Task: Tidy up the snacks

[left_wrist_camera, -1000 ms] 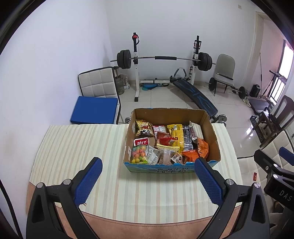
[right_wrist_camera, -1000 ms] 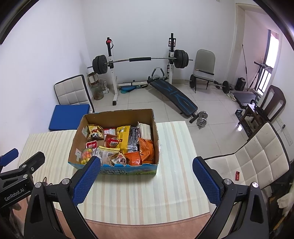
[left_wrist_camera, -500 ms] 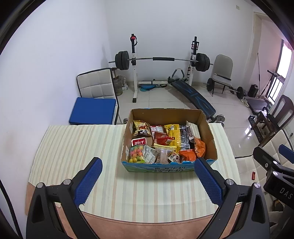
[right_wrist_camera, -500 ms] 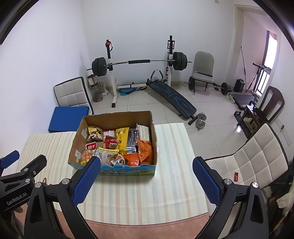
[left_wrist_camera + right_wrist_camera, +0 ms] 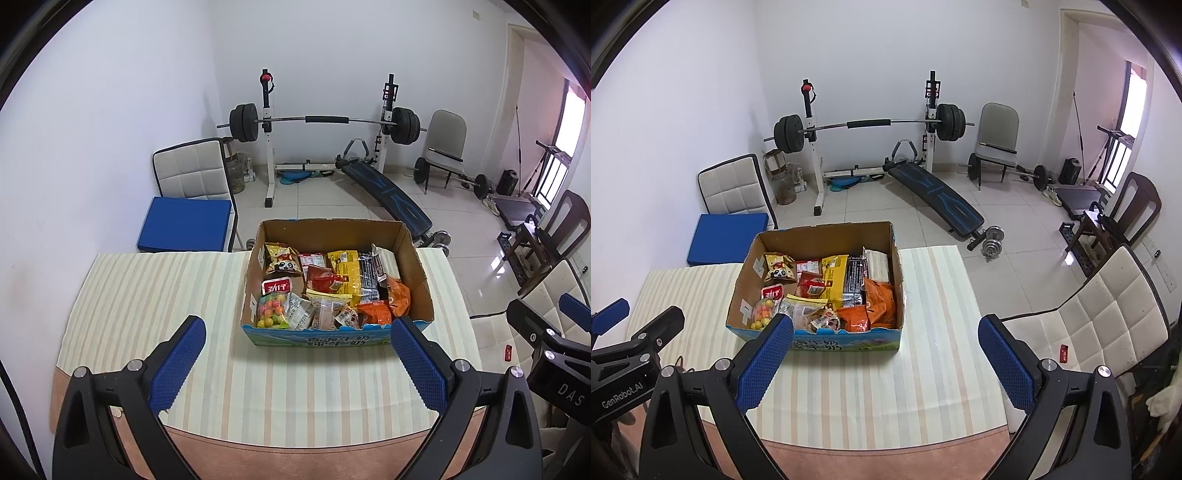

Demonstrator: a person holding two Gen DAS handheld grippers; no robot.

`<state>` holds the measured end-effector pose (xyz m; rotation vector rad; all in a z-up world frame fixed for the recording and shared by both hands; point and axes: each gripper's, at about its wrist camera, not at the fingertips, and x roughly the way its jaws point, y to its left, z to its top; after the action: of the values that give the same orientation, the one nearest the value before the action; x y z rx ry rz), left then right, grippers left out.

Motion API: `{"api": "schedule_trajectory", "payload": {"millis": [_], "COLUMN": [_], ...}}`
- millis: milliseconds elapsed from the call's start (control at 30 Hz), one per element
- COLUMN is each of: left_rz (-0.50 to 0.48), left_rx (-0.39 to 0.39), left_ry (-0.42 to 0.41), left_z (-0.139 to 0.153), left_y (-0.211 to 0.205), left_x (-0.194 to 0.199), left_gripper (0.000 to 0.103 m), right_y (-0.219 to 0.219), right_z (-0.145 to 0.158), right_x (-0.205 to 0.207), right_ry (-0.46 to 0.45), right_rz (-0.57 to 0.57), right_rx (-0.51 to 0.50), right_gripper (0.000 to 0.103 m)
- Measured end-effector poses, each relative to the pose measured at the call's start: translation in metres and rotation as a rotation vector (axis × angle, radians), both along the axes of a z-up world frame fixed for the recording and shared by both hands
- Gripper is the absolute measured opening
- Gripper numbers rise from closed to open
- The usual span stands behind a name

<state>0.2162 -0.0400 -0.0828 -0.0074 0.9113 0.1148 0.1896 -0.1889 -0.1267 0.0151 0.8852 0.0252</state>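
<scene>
The left gripper [image 5: 298, 354] hangs above the near edge of the worktop [image 5: 147, 295] with its blue-padded fingers [image 5: 177, 363] spread wide and nothing between them; the right gripper [image 5: 885, 356] is the same, its fingers [image 5: 764, 363] wide apart and empty, with the left pad overlapping the near left corner of the box in that view. Each tool shows in the other's camera: the body at the right edge of the left view carries the letters "DAS", and the one at the left edge of the right view reads "GenRobot.AI". Beyond the fingers, on the striped cloth [image 5: 871, 387] that covers the worktop, stands an open cardboard box [image 5: 334, 227] with a blue printed front bearing Chinese characters too small to read surely. It is packed with snacks [image 5: 332, 291]: a panda-faced bag [image 5: 282, 258] at the far left, a red-and-white pack below it, a clear bag of coloured sweets [image 5: 271, 310] in the near left corner, a yellow pack [image 5: 345, 269] and a dark pack in the middle, orange bags [image 5: 388, 302] at the near right, and a white pack at the far right. Farther off on the tiled floor are a barbell rack [image 5: 325, 122], a slanted bench and chairs.
</scene>
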Motion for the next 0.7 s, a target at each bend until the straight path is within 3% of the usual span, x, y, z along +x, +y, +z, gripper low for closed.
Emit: {"api": "schedule_trajectory", "payload": {"millis": [700], "left_rz": [-0.008], "left_rx": [0.001], "left_ry": [-0.004], "left_z": [0.0033], "left_y": [-0.0031], "left_x": [0.0034], "left_gripper": [0.103], "right_y": [-0.0002], "right_z": [0.0037], "right_x": [-0.0013], "right_ry": [-0.003], "right_rz": [-0.004], "right_rx": [-0.003], "right_gripper": [0.102]}}
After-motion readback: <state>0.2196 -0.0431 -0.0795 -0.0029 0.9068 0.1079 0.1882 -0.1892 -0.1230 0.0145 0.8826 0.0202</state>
